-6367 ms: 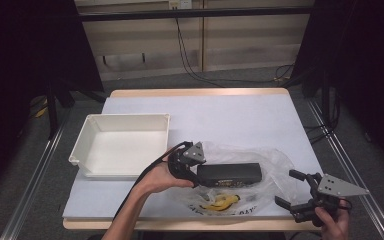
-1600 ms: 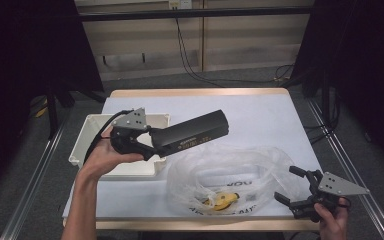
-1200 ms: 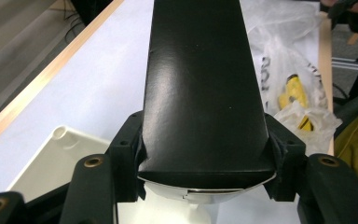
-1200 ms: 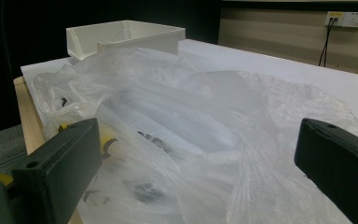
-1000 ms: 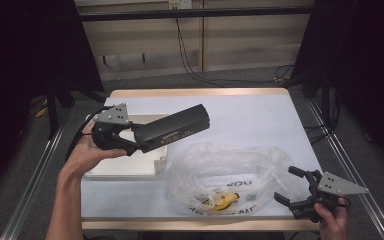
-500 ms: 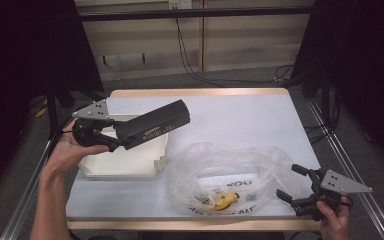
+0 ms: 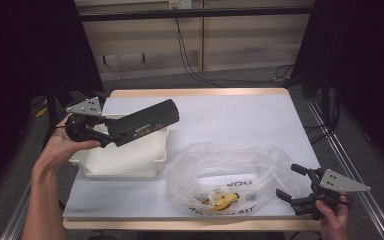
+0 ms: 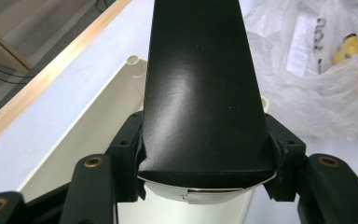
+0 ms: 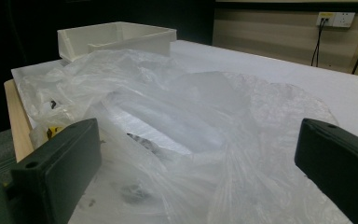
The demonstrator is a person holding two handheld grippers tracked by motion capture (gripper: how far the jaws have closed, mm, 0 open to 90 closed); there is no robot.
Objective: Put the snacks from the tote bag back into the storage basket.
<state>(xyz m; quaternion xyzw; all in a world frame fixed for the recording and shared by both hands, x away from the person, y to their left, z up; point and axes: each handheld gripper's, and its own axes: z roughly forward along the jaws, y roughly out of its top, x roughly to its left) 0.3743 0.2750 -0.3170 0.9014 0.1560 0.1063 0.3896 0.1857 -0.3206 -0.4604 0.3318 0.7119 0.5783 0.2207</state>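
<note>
The long black box (image 7: 142, 122) is in the air above the white tray (image 7: 125, 160), which sits near the table's (image 7: 240, 120) left edge. The left hand-held gripper (image 7: 102, 136) clamps the box by one end, its jaws about half open and pressed against the two long sides, as the left gripper view (image 8: 200, 93) shows; the free end points up and toward the table's far right corner. The step in hand looks like setting the box down into the tray. To do it well, I would turn the box until it lines up with the tray's long side, level the raised end, then lower it inside the walls before letting go, so that no corner catches on the rim. The right hand-held gripper (image 7: 295, 192) waits with jaws wide apart at the near right corner, holding nothing, just beside the crumpled clear plastic bag (image 7: 225, 175) lying along the near edge.
</note>
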